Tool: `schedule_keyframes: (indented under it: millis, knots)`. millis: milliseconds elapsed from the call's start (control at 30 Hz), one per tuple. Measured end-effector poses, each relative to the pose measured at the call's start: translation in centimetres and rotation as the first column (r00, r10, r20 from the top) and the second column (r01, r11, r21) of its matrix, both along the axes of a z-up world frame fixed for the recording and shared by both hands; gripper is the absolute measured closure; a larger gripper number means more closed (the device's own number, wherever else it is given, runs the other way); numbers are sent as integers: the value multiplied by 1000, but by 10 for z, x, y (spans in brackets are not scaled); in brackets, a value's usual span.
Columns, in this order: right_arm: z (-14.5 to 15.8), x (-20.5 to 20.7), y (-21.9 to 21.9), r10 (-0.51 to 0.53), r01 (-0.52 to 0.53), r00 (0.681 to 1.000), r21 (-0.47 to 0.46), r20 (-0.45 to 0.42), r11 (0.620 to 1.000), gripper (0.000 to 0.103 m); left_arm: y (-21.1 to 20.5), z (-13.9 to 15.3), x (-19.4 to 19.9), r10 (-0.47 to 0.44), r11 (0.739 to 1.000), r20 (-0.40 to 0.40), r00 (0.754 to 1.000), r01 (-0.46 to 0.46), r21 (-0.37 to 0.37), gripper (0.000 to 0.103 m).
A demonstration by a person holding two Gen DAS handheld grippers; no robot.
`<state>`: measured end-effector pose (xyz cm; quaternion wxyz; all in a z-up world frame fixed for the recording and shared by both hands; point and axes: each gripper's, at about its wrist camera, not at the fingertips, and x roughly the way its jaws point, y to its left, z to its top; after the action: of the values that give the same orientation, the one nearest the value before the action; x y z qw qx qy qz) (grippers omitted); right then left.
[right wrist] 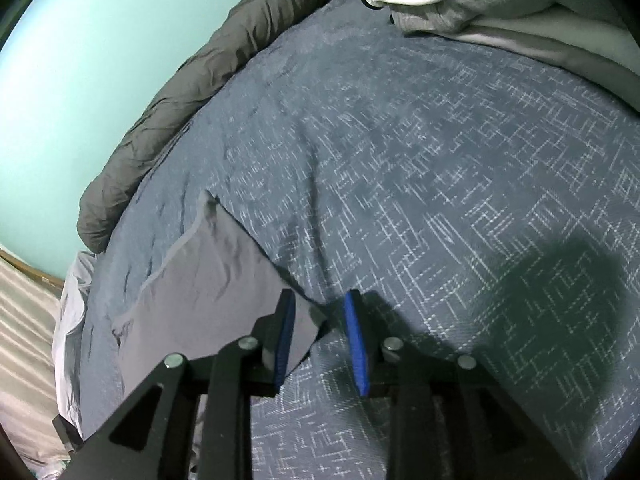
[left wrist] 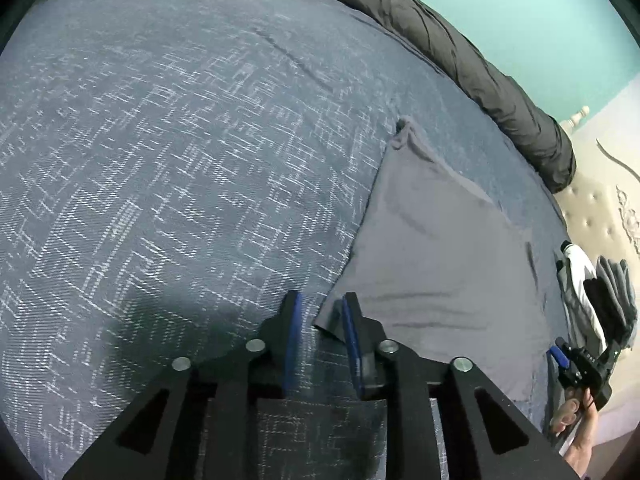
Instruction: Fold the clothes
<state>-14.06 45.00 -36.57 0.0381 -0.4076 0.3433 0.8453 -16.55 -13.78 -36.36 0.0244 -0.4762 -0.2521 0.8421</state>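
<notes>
Grey garment (left wrist: 432,248) lies flat on the patterned bedspread (left wrist: 180,160), apparently partly folded. Left gripper (left wrist: 320,312) and right gripper (right wrist: 320,312) sit at its near corners, jaws apart, gripping nothing. Unfolded clothes pile (right wrist: 460,4) waits beyond.

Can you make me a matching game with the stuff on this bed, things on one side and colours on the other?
Things:
1. folded cloth
2. bedspread
3. puffy blanket
4. wall

Colours:
A. mint green
B. blue with white scratchy lines
C. plain grey
D. dark charcoal

Pairs: 1-C, 2-B, 3-D, 4-A
</notes>
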Motion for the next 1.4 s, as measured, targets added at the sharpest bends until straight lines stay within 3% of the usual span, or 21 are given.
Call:
schedule_keyframes:
  millis: [300, 367, 400, 1133, 1400]
  knots:
    - [-2, -5, -9, 16, -16, 1000, -18, 0, 1000, 78, 24, -5, -11, -55, 997, -2, 998, 55, -57, 81]
    - [-3, -6, -13, 21, -21, 1000, -23, -1, 1000, 78, 27, -7, -13, -63, 996, 2, 998, 63, -63, 97]
    - [-3, -6, -14, 22, -22, 1000, -26, -1, 999, 78, 28, -7, -14, -61, 996, 2, 998, 61, -64, 99]
    - [-1, -1, -3, 1, -2, 1000, -70, -15, 998, 78, 34, 23, -16, -63, 998, -90, 994, 60, -33, 100]
    - [-1, -1, -3, 8, -9, 1000, -87, -16, 996, 78, 58, 54, -24, -118, 992, -146, 982, 113, -48, 100]
